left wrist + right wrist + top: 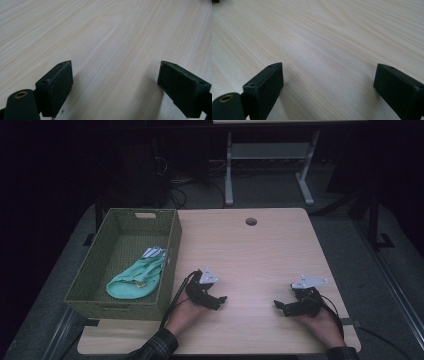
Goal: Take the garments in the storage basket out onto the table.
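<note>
Your left gripper (pixel 214 301) rests low over the near part of the wooden table (pixel 260 250), a little left of the middle, its jaws pointing right toward the other hand. In the left gripper view the left gripper (pixel 115 85) has its two black pads spread wide, with bare wood grain between them and nothing in the gap. Your right gripper (pixel 281 307) sits at the near right of the table, jaws pointing left, so the two tools face each other, well apart, with bare tabletop between them. In the right gripper view the right gripper (pixel 328 87) is likewise spread wide and holds nothing; pale wood runs between its pads. Each gripper carries a grey three-cornered plate on top, and a cable trails back from each toward you.

The nearest thing to your left gripper is the green woven basket (pixel 95 270), standing at the left edge of the table, just left of your left hand (pixel 182 315). In it lies a mint-green cloth item (pixel 135 281), bunched toward the near right corner, with a white striped piece (pixel 154 252) at its far end. At the far middle of the table there is a round cable hole (pixel 251 221). Beyond the table, on the dark floor, stand the grey legs of a second table (pixel 267 165).
</note>
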{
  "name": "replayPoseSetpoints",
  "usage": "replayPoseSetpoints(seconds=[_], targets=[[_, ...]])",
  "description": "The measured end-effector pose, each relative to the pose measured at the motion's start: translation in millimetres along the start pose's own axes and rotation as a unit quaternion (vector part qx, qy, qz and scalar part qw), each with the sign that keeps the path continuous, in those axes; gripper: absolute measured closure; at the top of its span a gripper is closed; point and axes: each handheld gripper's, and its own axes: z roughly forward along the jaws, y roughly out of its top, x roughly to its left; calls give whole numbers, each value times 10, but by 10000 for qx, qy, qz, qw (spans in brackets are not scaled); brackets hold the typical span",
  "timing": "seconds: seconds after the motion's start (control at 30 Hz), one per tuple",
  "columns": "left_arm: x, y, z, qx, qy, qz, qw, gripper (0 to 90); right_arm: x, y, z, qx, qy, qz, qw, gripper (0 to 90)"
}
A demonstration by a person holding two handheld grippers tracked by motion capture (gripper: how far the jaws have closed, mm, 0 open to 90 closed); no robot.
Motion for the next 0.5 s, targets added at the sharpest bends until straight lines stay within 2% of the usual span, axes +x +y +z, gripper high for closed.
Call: replayPoseSetpoints(seconds=[0.13, 0.33, 0.5], targets=[[1, 5, -2, 30, -4, 2, 10000, 122, 3, -7, -6, 5, 0, 3, 10000, 88], [6, 21, -37, 201, 22, -12, 9998, 125, 6, -6, -8, 16, -7, 24, 10000, 87], [32, 7, -99, 203, -63, -75, 9997, 129, 4, -4, -5, 17, 6, 24, 10000, 87]])
